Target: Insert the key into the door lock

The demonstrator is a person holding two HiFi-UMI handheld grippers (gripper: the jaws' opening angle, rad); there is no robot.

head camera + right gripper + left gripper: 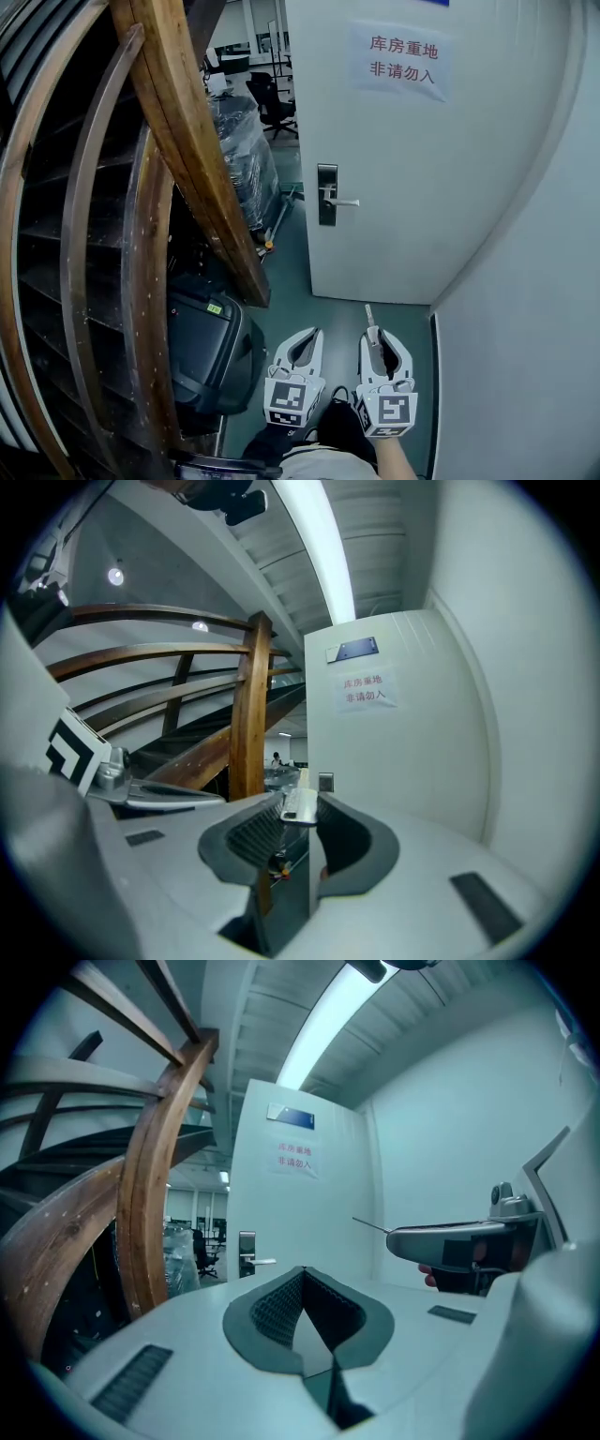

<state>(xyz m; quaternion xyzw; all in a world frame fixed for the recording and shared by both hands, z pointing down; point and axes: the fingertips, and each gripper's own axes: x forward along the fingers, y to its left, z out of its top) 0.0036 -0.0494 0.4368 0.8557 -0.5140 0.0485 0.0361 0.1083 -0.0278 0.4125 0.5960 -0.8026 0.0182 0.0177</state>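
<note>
Right gripper: jaws clamped on small silver metal key, blade pointing ahead. Left gripper: jaws closed, empty. Steel door lock plate with lever handle on white door, well apart from key. Grasp done; approach and insertion left.

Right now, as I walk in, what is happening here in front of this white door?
A person holds a two-jaw gripper in each hand and faces the white door from some way back. The right gripper is shut on a key, whose blade points ahead toward the door. The left gripper is shut with nothing in it. The key has not yet reached the lock plate with its lever handle.
</note>
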